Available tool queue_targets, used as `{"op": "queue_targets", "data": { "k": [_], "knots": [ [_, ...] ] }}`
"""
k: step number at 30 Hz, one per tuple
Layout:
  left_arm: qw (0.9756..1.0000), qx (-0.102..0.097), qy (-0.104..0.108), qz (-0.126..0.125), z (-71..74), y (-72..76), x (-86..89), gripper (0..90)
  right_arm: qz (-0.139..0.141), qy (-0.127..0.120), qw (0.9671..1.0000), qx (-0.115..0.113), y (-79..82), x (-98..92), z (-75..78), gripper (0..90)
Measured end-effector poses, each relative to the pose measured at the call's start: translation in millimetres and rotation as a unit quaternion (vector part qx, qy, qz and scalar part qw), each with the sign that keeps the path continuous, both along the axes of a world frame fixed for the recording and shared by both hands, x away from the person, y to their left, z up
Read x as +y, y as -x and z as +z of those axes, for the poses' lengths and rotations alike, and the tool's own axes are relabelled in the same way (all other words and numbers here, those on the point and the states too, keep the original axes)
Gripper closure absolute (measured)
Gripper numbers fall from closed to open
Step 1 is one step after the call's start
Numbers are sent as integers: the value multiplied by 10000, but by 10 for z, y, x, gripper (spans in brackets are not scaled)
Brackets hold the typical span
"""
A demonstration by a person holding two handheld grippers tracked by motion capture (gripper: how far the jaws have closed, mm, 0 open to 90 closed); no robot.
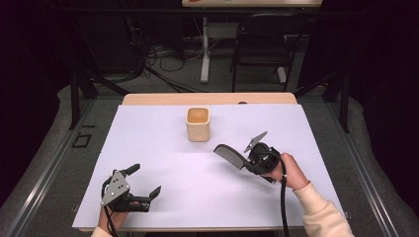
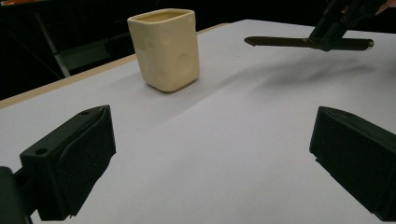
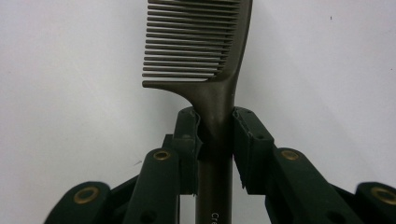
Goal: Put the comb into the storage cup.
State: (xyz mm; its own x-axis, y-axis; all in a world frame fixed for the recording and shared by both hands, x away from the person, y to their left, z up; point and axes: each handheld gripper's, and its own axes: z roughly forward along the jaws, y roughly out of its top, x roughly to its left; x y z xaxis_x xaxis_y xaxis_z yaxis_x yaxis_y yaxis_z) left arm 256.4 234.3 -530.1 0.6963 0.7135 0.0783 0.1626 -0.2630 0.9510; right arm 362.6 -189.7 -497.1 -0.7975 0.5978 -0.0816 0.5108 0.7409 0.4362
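Comb point(image 3: 212, 88), handle clamped between right tongs point(image 3: 215, 133)

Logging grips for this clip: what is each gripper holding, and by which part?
The right gripper is clamped on the dark comb by its handle, just below the teeth. The left gripper stands open above the table and holds nothing.

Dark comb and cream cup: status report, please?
Right gripper shut on dark plastic comb, held above table. Left gripper open, empty. Cream square cup upright, path clear.
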Motion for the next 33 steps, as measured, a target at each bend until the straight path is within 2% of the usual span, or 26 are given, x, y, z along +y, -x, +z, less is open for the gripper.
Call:
{"op": "queue_targets", "data": {
  "k": [15, 33],
  "knots": [
    [10000, 11, -9, 3, -1, 0, -3, 2, -95, -322, 9991, -272, 3, -33, 73, 723],
    [10000, 9, -5, 8, -1, 0, -1, 3, -197, -513, 9974, -464, 4, -60, 126, 723]
  ]
}}
